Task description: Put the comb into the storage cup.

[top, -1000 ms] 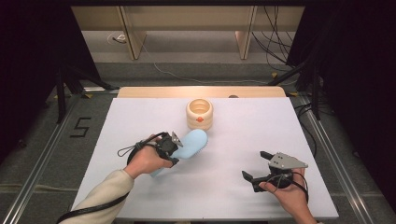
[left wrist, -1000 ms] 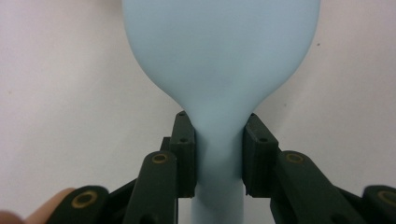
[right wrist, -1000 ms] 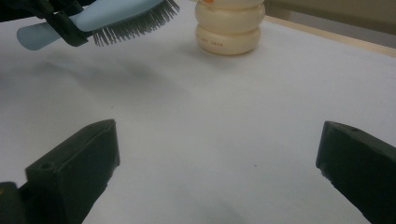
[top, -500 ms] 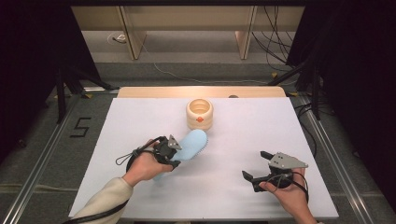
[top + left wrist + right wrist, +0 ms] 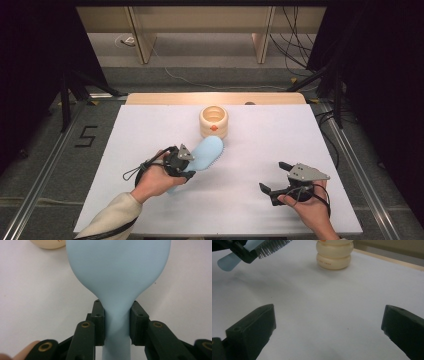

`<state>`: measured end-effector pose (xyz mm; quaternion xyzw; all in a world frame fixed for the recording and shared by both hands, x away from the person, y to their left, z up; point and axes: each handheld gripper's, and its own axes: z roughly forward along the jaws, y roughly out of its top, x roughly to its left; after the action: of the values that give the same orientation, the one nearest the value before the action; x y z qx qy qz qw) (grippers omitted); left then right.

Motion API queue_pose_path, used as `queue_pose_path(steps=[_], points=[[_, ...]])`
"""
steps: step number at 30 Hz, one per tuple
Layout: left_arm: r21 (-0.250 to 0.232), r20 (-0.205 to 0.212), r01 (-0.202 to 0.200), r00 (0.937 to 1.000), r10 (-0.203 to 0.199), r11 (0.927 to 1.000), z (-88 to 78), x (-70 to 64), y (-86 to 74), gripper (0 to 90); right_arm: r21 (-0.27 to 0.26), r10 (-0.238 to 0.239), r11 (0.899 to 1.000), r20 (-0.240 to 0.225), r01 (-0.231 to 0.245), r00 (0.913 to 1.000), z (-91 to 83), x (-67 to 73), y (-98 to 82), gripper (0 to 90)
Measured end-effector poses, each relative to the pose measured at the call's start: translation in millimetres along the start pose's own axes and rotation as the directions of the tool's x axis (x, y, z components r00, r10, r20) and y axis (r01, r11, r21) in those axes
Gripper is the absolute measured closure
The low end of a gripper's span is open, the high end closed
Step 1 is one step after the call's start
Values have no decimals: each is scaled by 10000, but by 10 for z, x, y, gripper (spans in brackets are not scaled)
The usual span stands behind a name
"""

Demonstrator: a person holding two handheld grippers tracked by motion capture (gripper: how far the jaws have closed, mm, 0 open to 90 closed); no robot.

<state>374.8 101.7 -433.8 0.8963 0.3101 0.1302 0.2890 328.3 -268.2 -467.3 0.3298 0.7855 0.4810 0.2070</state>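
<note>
Left gripper view, smooth pale-blue paddle-shaped brush (image 5: 117, 272), narrow neck, bristles underneath

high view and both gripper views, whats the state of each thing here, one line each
left gripper: shut on the blue brush's neck
blue brush: held off the table, bristles facing down, back up
right gripper: open, nothing between its jaws, near the table
cream container: upright on the table, open at the top, apart from the brush
</note>
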Motion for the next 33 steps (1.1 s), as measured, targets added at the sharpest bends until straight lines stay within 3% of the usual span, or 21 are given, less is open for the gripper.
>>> queue_pose_path(steps=[33], points=[[-839,-12,149,9999,-151,9964,-14,-70,36,696,-69,97,9999,-19,-97,10000,0,-4,0,5]])
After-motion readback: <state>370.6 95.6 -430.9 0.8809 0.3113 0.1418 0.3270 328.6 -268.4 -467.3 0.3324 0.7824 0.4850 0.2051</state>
